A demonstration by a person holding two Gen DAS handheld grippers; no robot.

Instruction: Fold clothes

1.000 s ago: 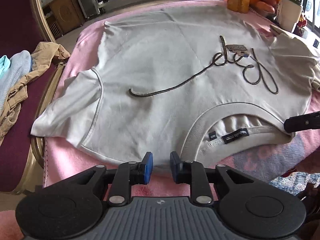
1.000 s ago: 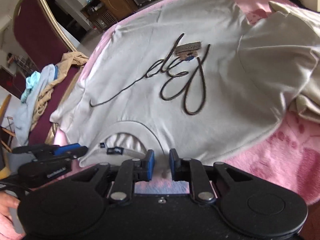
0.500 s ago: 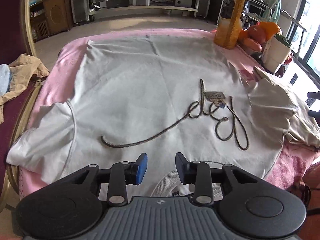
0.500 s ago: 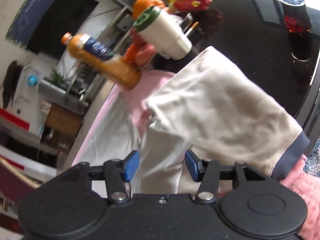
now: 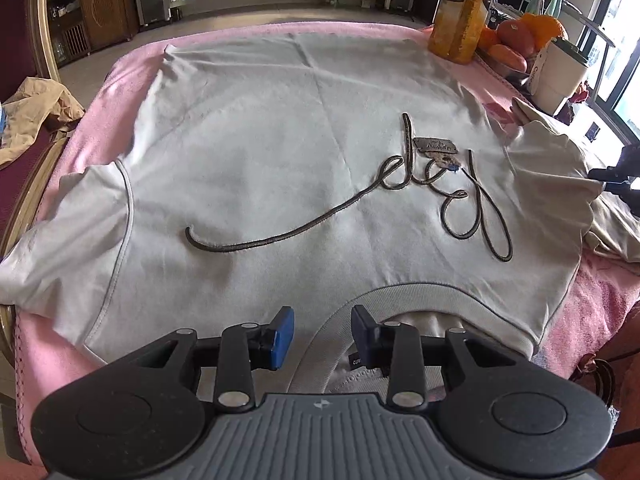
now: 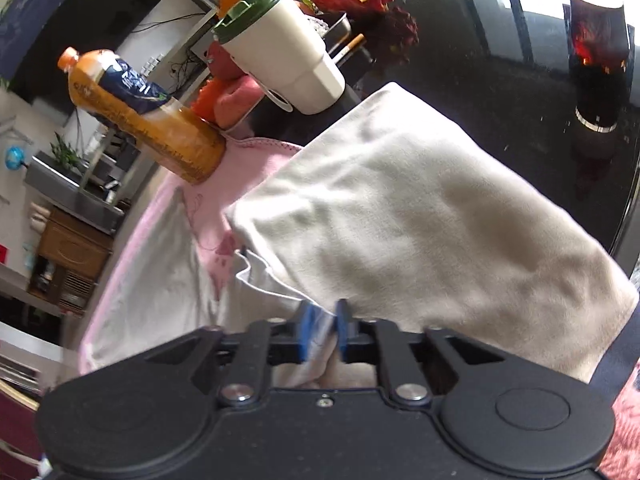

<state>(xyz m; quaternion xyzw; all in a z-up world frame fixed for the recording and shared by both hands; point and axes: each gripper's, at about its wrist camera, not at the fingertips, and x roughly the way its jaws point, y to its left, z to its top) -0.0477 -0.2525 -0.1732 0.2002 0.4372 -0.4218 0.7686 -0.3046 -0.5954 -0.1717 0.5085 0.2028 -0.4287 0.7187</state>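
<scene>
A light grey sweatshirt (image 5: 280,152) with dark script lettering lies face up on a pink blanket (image 5: 128,56), collar (image 5: 420,292) nearest me. My left gripper (image 5: 322,332) is open and empty, hovering over the collar's left side. The right sleeve (image 6: 420,220) lies folded at the shirt's right side and also shows in the left wrist view (image 5: 560,168). My right gripper (image 6: 325,330) is shut on the sleeve's near edge; cloth shows between the blue pads. The right gripper also shows at the right edge of the left wrist view (image 5: 616,180).
An orange juice bottle (image 6: 140,116), a white tumbler (image 6: 280,52) and a tray of fruit (image 5: 516,40) stand at the blanket's far right corner. A dark glossy table (image 6: 500,60) with a dark cup (image 6: 596,56) lies beyond. Clothes (image 5: 32,112) lie on a chair at left.
My right gripper swung from the collar to the right sleeve, opened, then closed on the sleeve's edge. My left gripper opened wider and moved forward over the collar.
</scene>
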